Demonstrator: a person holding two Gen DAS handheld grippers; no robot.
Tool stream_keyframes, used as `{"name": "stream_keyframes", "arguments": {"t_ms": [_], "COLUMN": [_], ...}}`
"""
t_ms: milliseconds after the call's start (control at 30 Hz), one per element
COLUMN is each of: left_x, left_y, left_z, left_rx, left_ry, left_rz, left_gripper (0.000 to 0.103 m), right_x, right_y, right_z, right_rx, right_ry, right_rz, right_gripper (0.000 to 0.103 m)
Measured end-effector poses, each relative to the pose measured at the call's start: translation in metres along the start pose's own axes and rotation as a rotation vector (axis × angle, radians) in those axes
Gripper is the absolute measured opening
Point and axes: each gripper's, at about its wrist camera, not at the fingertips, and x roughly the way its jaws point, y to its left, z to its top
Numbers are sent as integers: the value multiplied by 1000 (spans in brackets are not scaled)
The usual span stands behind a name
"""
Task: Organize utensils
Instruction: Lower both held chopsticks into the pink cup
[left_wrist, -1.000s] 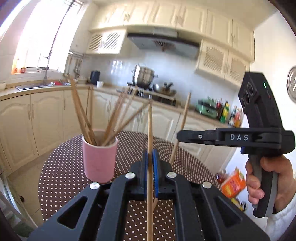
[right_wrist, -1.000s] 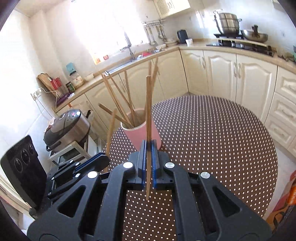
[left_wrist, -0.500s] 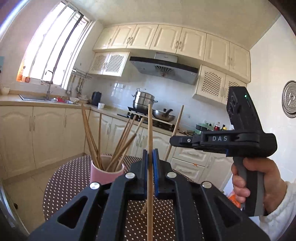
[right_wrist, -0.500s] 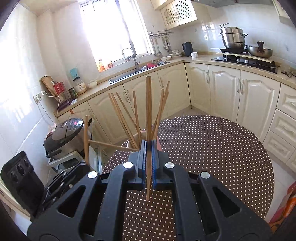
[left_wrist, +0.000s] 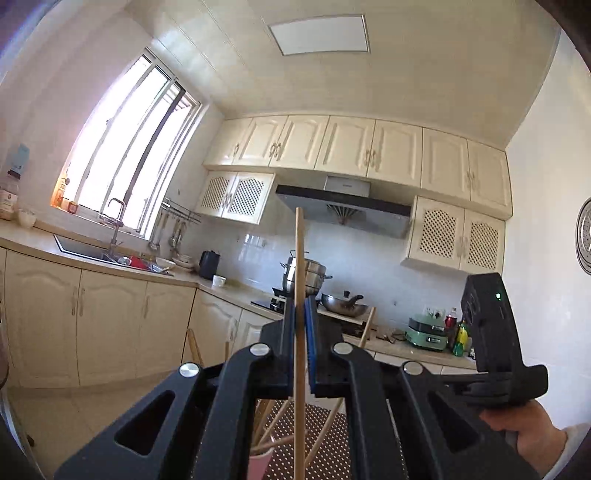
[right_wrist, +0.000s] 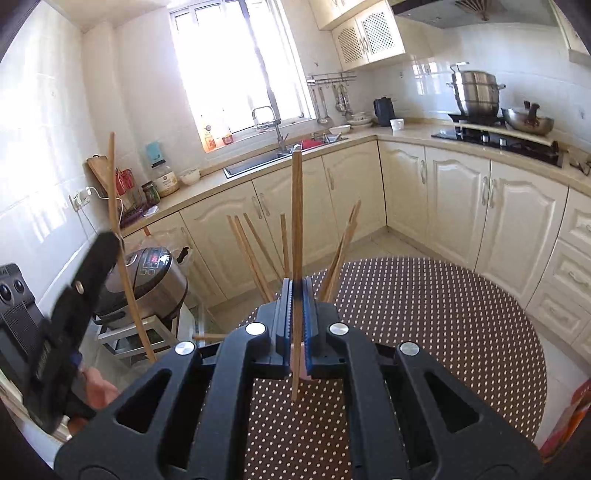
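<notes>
Ceiling (left_wrist: 332, 92) now above raised left gripper (left_wrist: 302, 314).

Right tongs (right_wrist: 295, 325) grip an upright chopstick (right_wrist: 296, 221) above the dotted tabletop (right_wrist: 443, 325), more chopsticks (right_wrist: 258, 254) fanned behind (left tongs (right_wrist: 96, 258) alongside).

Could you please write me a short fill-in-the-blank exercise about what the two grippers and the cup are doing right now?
1. The left gripper is shut on a single wooden ____.
2. The right gripper holds its chopstick roughly ____.
3. The other chopsticks stand in a ____ cup.
4. The cup stands on a brown tablecloth patterned with white ____.

Missing words: chopstick; upright; pink; dots
</notes>
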Motion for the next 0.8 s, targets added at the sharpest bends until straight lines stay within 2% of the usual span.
{"name": "stream_keyframes", "arguments": {"t_ms": [133, 333, 600, 800], "left_x": [19, 59, 106, 130], "left_y": [15, 33, 50, 53], "left_z": [9, 2, -18, -39], "left_rx": [-17, -36, -36, -18], "left_ry": [-18, -10, -4, 20], "left_rz": [34, 67, 121, 156], "left_gripper": [6, 6, 6, 6], "right_x": [10, 26, 38, 50], "right_y": [4, 7, 5, 1], "right_z": [11, 27, 51, 51], "right_rx": [-18, -38, -77, -94], "right_ry": [-6, -11, -26, -3], "right_rz": [2, 3, 11, 24], "right_gripper": [5, 6, 5, 5]}}
